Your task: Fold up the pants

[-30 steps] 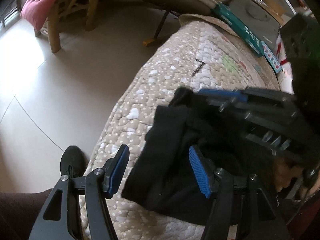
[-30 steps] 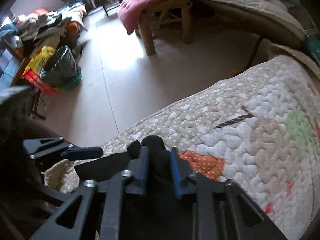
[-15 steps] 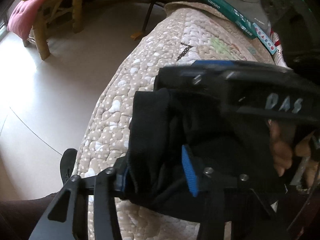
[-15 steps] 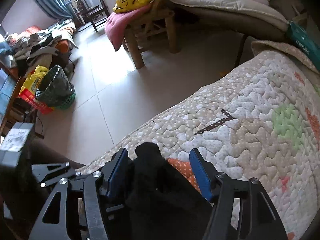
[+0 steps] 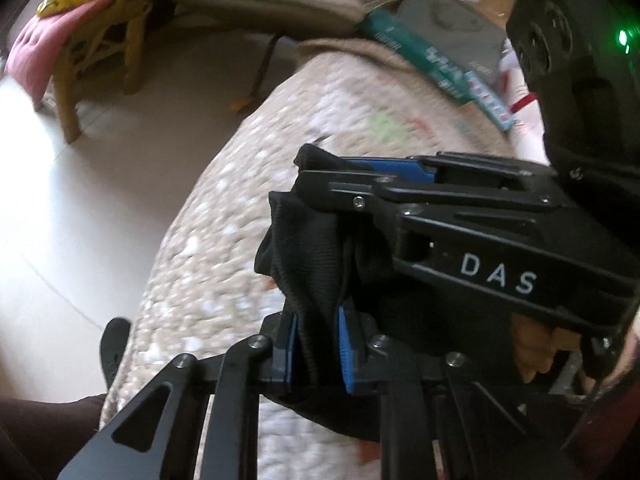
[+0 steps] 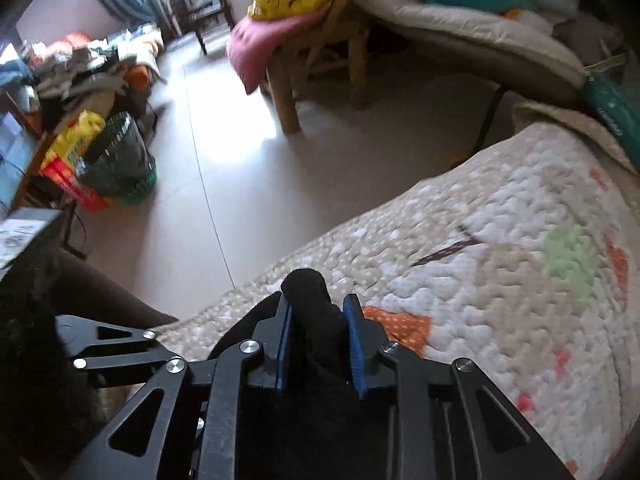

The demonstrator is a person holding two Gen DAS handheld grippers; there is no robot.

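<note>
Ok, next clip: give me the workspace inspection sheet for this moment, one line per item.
Surface: quilted cover, beige with coloured patches, blurred in the left view.
Job's things: black pants, bunched, held by both tools.
Clutter: teal box and a grey flat item at the cover's far end.
Grippers: left tool shut on a fold of the pants, its jaws having just been closing; right tool shut on another fold, likewise just closed.
Cables: nothing seen.
Surroundings: tiled floor, wooden chair with pink and yellow cushions, green basket, pile of clothes by the wall.
</note>
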